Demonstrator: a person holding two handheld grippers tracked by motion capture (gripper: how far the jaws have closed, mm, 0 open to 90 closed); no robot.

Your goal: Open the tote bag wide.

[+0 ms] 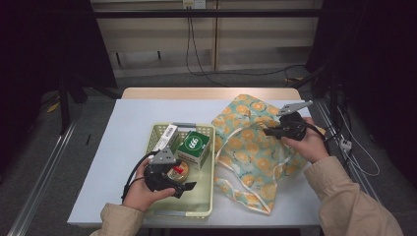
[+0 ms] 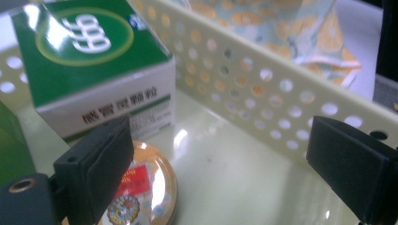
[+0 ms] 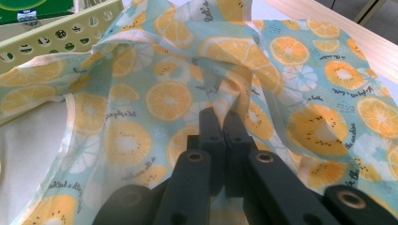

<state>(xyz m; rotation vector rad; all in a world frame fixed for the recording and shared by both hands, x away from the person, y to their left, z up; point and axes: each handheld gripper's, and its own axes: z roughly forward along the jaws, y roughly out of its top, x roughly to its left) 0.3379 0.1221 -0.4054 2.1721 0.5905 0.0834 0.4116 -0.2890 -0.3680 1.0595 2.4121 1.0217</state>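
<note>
A pale yellow perforated basket (image 1: 205, 196) sits at the table's front middle. It holds a green box (image 1: 194, 143), a white box (image 1: 166, 136) and a small round glossy tin (image 1: 177, 172). My left gripper (image 1: 183, 189) is down inside the basket and open. In the left gripper view the tin (image 2: 149, 187) lies by the left jaw, with the green box (image 2: 89, 51) just behind. To the basket's right lies a teal cloth bag with an orange-slice print (image 1: 251, 147). My right gripper (image 1: 267, 131) is shut on a raised fold of the bag (image 3: 164, 98), pinched at the jaw tips (image 3: 223, 115).
The basket wall (image 2: 263, 93) runs close to the left gripper's right jaw, with the bag (image 2: 291, 28) beyond it. The basket's corner (image 3: 56, 33) appears left of the bag in the right gripper view. Bare table (image 1: 128, 123) lies left of and behind the basket.
</note>
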